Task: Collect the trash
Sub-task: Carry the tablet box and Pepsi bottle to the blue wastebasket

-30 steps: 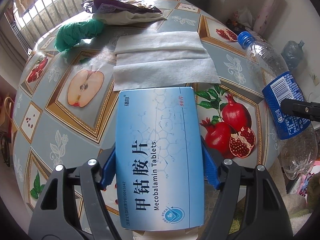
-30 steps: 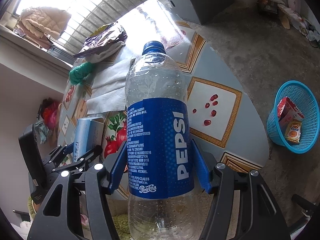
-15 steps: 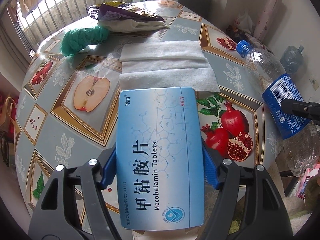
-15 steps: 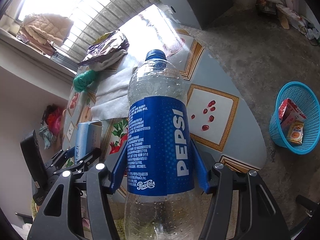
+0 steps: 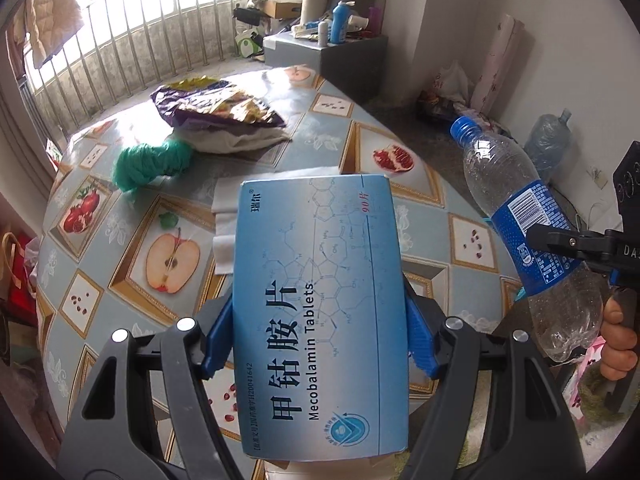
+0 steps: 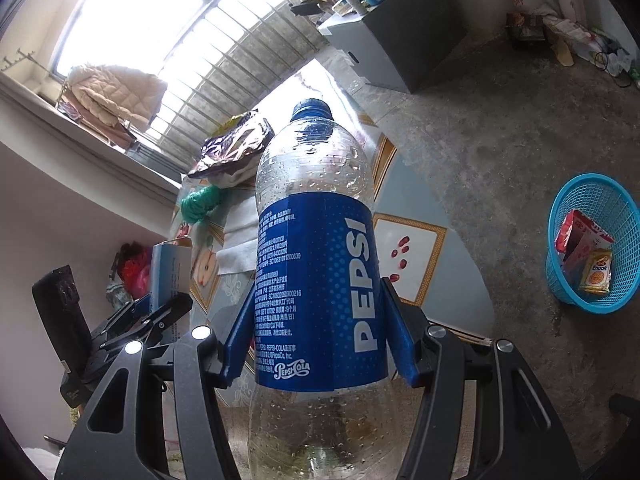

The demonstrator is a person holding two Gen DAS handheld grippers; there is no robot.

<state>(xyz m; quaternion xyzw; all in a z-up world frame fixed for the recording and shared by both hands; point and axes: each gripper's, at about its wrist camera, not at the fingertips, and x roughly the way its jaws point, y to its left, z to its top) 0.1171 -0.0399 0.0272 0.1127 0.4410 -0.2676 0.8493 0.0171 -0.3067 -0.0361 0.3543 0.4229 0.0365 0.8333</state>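
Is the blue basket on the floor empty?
No, the blue basket already holds snack packets, seen from the right wrist.

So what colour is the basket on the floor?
Bright blue-turquoise, a mesh basket with packets inside; clearest in the right wrist view.

I lift both loads higher off the bench [image 5: 400, 144]: my left gripper [image 5: 316, 336] raises the tablet box [image 5: 320, 304], my right gripper [image 6: 316, 344] raises the Pepsi bottle [image 6: 320, 264], so far window bars and room fill more of each view.
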